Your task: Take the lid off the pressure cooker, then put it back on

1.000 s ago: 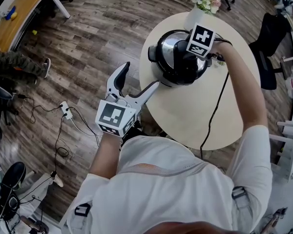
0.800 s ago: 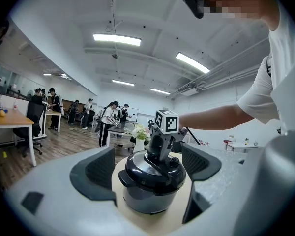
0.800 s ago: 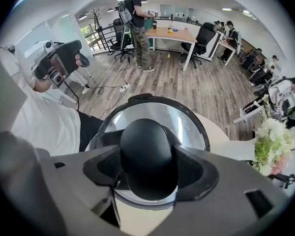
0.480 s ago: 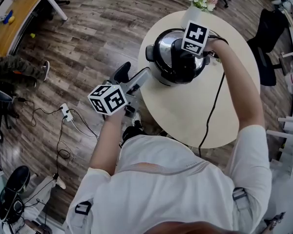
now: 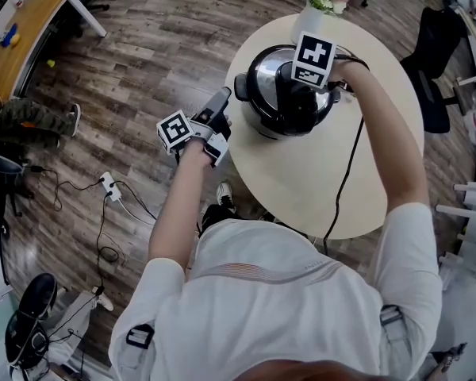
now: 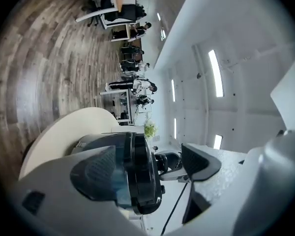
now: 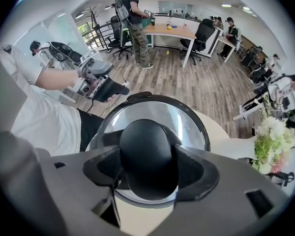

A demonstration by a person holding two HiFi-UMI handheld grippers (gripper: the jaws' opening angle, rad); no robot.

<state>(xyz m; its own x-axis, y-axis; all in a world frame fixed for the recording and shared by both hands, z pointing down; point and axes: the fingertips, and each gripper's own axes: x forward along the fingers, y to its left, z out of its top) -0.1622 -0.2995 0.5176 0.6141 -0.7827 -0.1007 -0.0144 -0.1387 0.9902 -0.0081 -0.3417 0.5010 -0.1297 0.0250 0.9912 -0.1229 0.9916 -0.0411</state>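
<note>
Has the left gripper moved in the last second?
Yes. The left gripper has moved up the head view, closer to the pressure cooker on the round table.

Round table (image 5: 301,182): pressure cooker (image 5: 276,108); vase (image 5: 308,24)

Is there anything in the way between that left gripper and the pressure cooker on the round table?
Nothing visible. The left gripper, jaws apart, points at the steel-and-black pressure cooker across a short open gap at the edge of the cream round table. The right gripper is clamped on the lid's black knob.
</note>
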